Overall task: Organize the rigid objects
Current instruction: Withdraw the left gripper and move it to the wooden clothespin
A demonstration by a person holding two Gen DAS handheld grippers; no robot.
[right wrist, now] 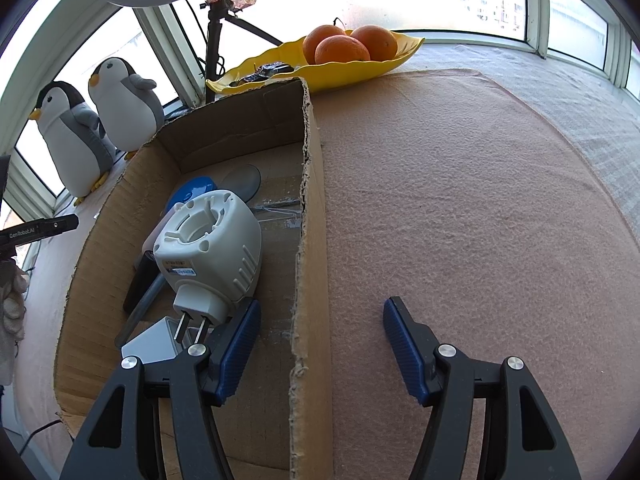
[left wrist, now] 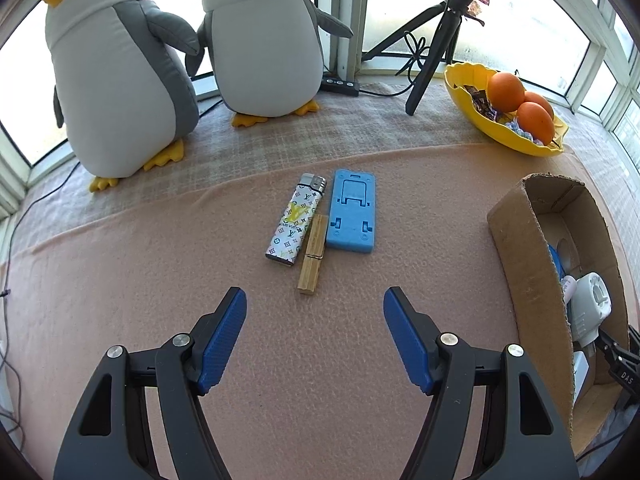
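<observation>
— Now, where are the loose things seen from the left tongs (left wrist: 315, 318)?

— Three are lined up straight ahead on the pink felt-covered worktop (left wrist: 120, 280): a monogram-patterned white lighter (left wrist: 295, 225), a small wooden clothes peg (left wrist: 311, 256) and a flat blue plastic phone stand (left wrist: 352, 212). The peg is wedged between the other two, touching or just beside both, and its near end is the closest point to the tongs.

— How are their long axes laid?

— All three run roughly away from the tongs, tilted slightly to the right at the far end. A grip would therefore be taken across the narrow width, not along the length.

— Are the left tongs holding anything?

— Nothing. The blue pads are spread wide with only bare felt between them, and the peg's end is centred in the gap, a little further on.

— And the right tongs (right wrist: 318, 340)?

— Also parted and empty. One pad is hung inside the torn brown cardboard box (right wrist: 308, 208), just beside the prongs of a white plug-in adapter (right wrist: 208, 248) lying in it; the other is outside, over the felt, so the box wall is straddled.

— Which hand is better placed for the next pick?

— The left, by judgement: the row is directly ahead of it, while the box is well off to its right. Care would be needed so that only one item is pinched, since the three are packed close.
</observation>
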